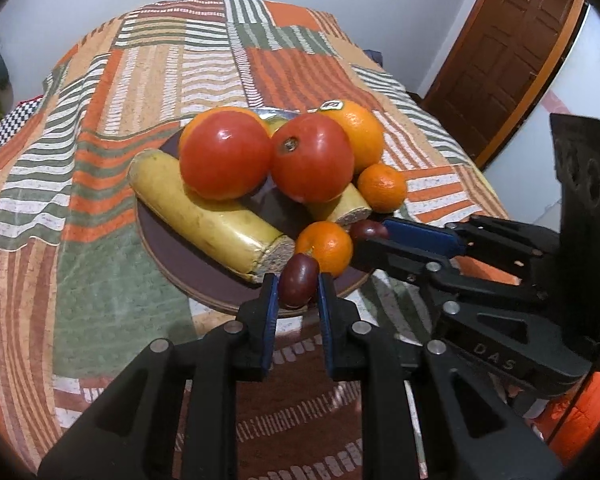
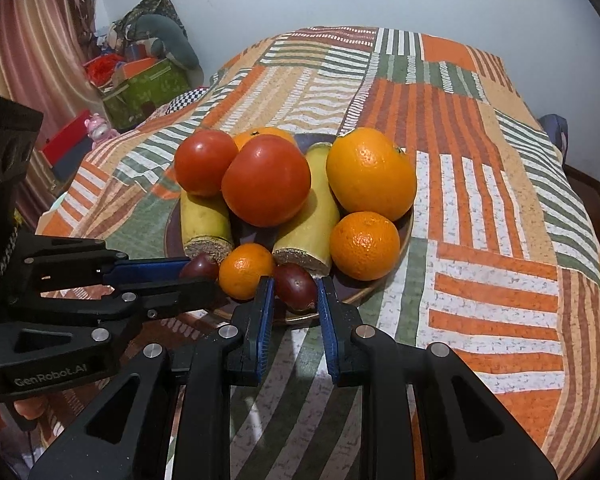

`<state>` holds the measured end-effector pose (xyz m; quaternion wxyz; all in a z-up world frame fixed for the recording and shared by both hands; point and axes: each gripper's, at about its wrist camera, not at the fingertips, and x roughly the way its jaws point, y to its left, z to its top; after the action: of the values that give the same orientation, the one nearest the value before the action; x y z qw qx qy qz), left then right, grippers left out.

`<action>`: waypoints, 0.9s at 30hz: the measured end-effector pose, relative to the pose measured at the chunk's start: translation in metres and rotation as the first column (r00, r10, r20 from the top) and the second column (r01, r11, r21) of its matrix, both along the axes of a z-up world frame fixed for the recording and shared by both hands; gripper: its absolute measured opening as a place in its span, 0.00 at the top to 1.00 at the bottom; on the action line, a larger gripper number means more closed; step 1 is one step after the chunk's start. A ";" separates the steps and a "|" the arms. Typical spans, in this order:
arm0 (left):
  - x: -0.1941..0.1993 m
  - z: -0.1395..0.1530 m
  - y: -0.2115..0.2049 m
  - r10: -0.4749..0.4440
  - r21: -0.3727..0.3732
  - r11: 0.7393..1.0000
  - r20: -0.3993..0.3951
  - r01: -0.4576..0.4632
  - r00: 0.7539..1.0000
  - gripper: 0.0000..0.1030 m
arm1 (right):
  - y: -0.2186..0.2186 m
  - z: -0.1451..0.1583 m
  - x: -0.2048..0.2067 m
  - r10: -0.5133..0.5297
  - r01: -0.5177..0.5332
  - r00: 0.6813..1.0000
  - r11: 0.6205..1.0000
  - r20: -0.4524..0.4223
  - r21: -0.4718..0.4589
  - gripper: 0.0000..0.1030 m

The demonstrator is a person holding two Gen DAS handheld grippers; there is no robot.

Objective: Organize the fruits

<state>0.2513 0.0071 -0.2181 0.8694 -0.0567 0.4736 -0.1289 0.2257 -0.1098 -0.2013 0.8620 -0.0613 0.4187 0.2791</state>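
Note:
A dark round plate (image 1: pixel 180 260) with a wooden rim holds two red tomatoes (image 1: pixel 225 153), oranges (image 1: pixel 356 132), two small mandarins (image 1: pixel 325 246) and two yellow cut fruit pieces (image 1: pixel 204 212). My left gripper (image 1: pixel 298 284) is shut on a small dark red fruit (image 1: pixel 299 280) over the plate's near rim. From the right, my right gripper (image 1: pixel 370 234) is shut on a second dark red fruit (image 1: pixel 367 229) beside the mandarin. In the right wrist view the right gripper (image 2: pixel 294 284) pinches its dark fruit (image 2: pixel 295 286), and the left gripper (image 2: pixel 198 272) reaches in from the left.
The plate (image 2: pixel 407 236) sits on a bed with a striped orange, green and white patchwork cover (image 2: pixel 480 208). Boxes and bags (image 2: pixel 140 80) pile up at the far left by a curtain. A brown wooden door (image 1: pixel 508 52) stands at the right.

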 end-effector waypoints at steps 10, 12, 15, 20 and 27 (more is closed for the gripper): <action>-0.013 0.019 0.010 0.039 -0.026 0.999 0.024 -0.038 0.999 0.76 | -0.003 0.011 -0.005 -0.011 0.012 1.000 1.000 0.025 -0.008 0.66; -0.020 0.032 0.014 0.055 -0.035 0.998 0.049 -0.053 0.997 0.76 | -0.006 0.021 -0.009 -0.019 0.019 0.999 1.000 0.042 0.002 0.66; -0.034 0.060 0.020 0.083 -0.059 0.995 0.104 -0.077 0.991 0.76 | -0.012 0.043 -0.018 -0.034 0.031 0.996 0.999 0.087 0.026 0.66; -0.069 0.120 0.023 0.118 -0.055 0.993 0.254 -0.107 0.960 0.76 | -0.023 0.094 -0.046 -0.063 0.048 0.980 0.996 0.191 0.081 0.66; -0.133 0.200 0.017 0.136 -0.052 0.991 0.471 -0.127 0.872 0.71 | -0.037 0.169 -0.107 -0.113 0.047 0.923 0.982 0.369 0.184 0.65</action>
<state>0.1178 0.0236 -0.0184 0.9648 -0.0639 0.2409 -0.0840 0.1191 -0.1473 -0.0320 0.9391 -0.0222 0.2216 0.2616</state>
